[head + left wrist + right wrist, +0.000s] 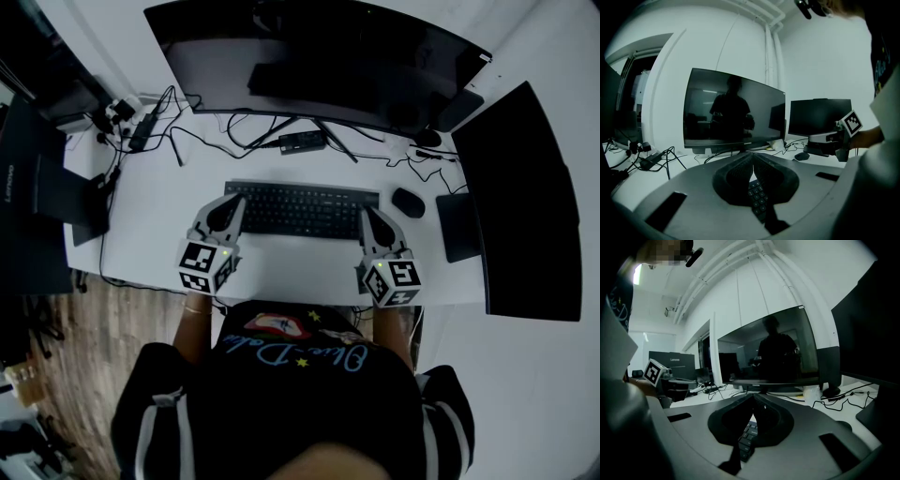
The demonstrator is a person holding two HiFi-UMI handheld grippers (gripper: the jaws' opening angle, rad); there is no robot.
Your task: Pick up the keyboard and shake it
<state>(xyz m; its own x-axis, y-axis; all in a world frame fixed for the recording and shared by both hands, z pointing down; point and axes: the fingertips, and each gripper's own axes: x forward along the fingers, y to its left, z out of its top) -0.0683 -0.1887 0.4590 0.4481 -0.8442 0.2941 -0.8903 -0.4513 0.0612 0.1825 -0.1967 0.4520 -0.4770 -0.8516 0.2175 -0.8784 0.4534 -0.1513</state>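
A black keyboard [300, 209] lies flat on the white desk [159, 220], in front of the curved monitor. My left gripper [234, 202] is at the keyboard's left end and my right gripper [367, 216] at its right end. In the left gripper view the jaws of the left gripper [752, 157] meet at the tips, with keyboard keys [757, 194] showing just below them. The right gripper view shows the same: the right gripper [753, 399] has its jaws together over the keys [746, 432]. Nothing shows between either pair of jaws.
A wide curved monitor [319, 56] stands behind the keyboard, with a black mouse [408, 202] to its right. A second dark screen [520, 206] stands at the right and a laptop [37, 187] at the left. Cables [187, 131] and a power brick [302, 142] lie at the back.
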